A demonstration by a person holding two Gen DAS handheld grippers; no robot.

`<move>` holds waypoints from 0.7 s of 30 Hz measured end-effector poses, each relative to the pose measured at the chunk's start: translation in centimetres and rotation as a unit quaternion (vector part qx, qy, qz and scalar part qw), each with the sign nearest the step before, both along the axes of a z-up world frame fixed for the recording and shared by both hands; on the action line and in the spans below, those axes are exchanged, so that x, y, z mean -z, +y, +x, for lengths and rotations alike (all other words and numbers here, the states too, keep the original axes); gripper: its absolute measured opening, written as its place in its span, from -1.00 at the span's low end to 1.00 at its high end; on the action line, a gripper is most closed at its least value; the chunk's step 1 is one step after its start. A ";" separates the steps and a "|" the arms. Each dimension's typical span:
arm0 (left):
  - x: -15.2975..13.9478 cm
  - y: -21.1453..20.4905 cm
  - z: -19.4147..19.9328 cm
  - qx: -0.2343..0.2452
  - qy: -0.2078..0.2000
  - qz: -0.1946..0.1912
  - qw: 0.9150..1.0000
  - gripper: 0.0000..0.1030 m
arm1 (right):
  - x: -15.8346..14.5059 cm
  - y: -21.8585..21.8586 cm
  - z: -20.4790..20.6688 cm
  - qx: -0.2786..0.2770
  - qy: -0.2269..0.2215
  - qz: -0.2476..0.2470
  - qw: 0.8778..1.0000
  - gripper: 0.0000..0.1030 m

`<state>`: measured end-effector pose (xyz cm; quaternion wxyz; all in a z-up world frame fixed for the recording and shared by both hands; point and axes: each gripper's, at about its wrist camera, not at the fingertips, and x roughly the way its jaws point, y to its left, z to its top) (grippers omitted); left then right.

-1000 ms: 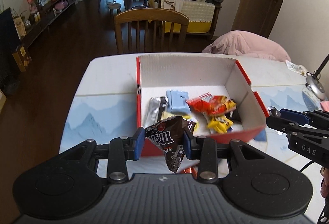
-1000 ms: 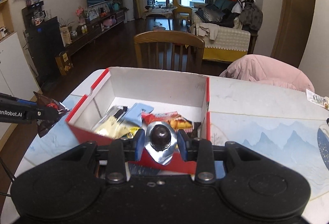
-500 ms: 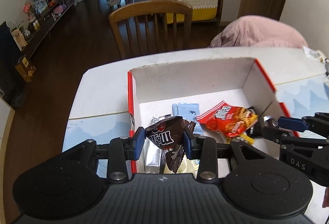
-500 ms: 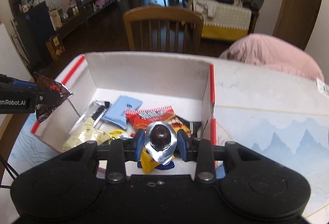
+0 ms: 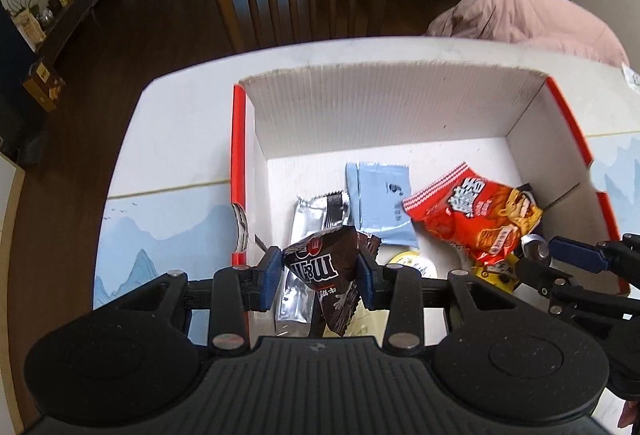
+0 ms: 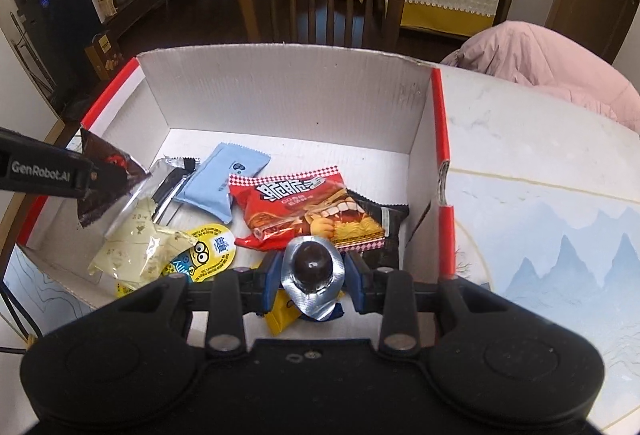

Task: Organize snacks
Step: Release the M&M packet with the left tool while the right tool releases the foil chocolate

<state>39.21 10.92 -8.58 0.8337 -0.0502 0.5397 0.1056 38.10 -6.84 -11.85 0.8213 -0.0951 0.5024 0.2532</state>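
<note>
gripping a brown m&m's packet in left jaws, a foil-wrapped chocolate in right, above the box

Black grippers, blue-padded jaws.

One cardboard box sits on one table. Inside it lie one red snack bag, one pale blue packet, one silver-and-black wrapper, one cream-coloured pouch, one round yellow-lidded cup, one dark packet under the red bag, and one small yellow packet. Two grippers hang over the box, each carrying one snack: the left gripper one brown chocolate bag, the right gripper one foil-backed chocolate piece. One wooden chair stands behind the table, and one pink bundle lies beside it.
</note>
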 end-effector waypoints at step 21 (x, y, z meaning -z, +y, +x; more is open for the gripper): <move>-1.2 0.0 -1.9 0.014 -0.016 -0.018 1.000 -0.08 | -1.9 -1.1 -0.6 -0.001 0.010 0.027 1.000 -0.32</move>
